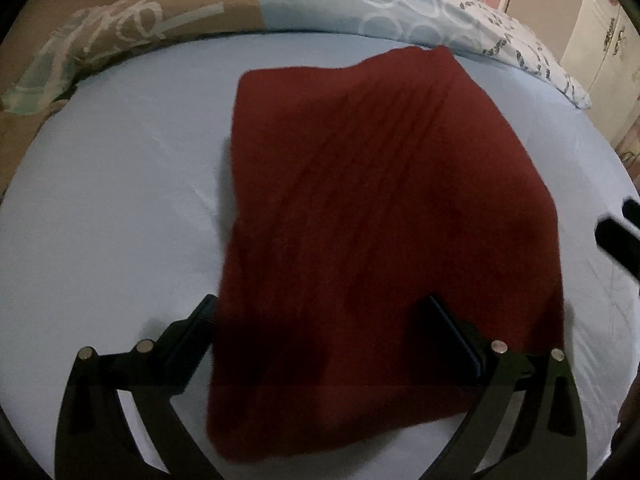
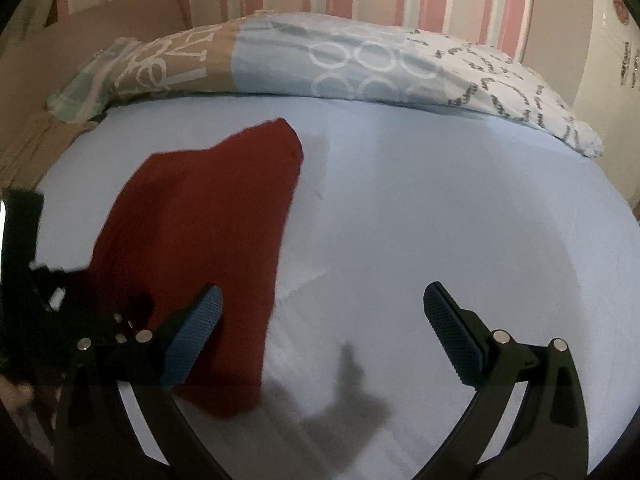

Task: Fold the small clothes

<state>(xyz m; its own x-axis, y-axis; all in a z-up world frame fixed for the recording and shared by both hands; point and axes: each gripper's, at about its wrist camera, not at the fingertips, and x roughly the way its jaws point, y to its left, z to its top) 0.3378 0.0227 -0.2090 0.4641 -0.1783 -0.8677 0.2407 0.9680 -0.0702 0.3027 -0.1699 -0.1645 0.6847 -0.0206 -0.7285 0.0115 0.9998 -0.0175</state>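
- While the red garment (image 1: pixel 360 220) lies flat on the blue sheet (image 1: pixel 112 208), long axis runs away from the fingers.
- L gripper (image 1: pixel 320 332): jaws wide, empty, hovering over its near edge, so nearer.
- R gripper (image 2: pixel 322 332): wide, empty, cloth off to its left.

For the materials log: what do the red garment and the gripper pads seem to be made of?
Red garment: matte, probably a soft knit, with faint ribbed lines; blur leaves the weave uncertain. Right gripper pads: blue, likely rubber, with a fine grid texture.
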